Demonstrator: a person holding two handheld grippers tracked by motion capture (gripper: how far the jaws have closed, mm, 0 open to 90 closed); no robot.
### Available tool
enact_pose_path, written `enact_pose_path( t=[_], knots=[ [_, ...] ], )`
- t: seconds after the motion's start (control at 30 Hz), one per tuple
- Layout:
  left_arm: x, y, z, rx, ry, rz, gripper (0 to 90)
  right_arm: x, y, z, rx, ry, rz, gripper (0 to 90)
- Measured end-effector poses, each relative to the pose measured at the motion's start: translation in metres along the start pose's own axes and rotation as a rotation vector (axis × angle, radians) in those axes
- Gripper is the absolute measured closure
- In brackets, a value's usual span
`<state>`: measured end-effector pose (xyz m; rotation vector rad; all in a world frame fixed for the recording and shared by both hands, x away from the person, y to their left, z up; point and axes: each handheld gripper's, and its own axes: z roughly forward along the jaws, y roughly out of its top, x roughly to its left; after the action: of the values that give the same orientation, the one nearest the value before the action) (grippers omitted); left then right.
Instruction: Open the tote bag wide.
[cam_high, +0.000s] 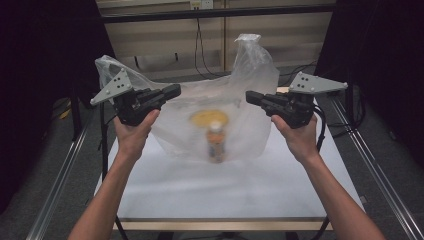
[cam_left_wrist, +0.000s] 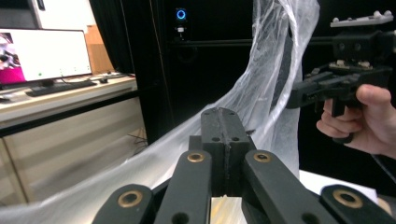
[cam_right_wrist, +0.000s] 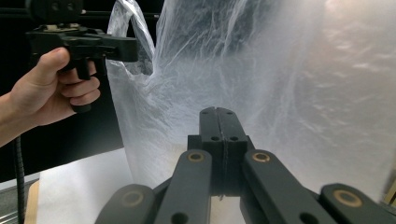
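Note:
A clear plastic bag (cam_high: 235, 75) hangs between my two grippers over the white table (cam_high: 225, 195). Through its film I see a blurred bottle (cam_high: 216, 142) with an orange label and a round yellow thing (cam_high: 207, 118) behind it. My left gripper (cam_high: 175, 91) is shut on the bag's left side, and its jaws (cam_left_wrist: 225, 116) are pressed together with film (cam_left_wrist: 261, 84) running up from them. My right gripper (cam_high: 250, 96) is shut on the bag's right side, its closed jaws (cam_right_wrist: 218, 114) against the film (cam_right_wrist: 289, 93). Each gripper view shows the other gripper (cam_left_wrist: 303, 93) (cam_right_wrist: 130, 49) in its hand.
Metal rails (cam_high: 65, 175) run along both sides of the table. A wooden wall panel with cables (cam_high: 200, 45) stands behind it. A desk with a lit monitor (cam_left_wrist: 46, 56) is off to one side, with dark curtains around.

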<state>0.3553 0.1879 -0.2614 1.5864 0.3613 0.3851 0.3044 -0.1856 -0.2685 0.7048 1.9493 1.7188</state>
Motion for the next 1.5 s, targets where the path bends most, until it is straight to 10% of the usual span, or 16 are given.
enact_pose_path(
  t=[0.4,1.07,1.5],
  knots=[
    [0.018,-0.03,0.037,0.136,0.009,-0.072,90.0,-0.001,-0.006,0.004,0.004,0.005,0.009,90.0],
    [-0.016,-0.057,0.089,0.198,-0.096,-0.062,90.0,0.01,-0.02,0.018,0.026,0.04,0.012,90.0],
    [-0.023,-0.096,0.069,0.29,-0.11,-0.05,90.0,-0.009,-0.051,0.028,0.089,-0.032,0.049,90.0]
  ],
)
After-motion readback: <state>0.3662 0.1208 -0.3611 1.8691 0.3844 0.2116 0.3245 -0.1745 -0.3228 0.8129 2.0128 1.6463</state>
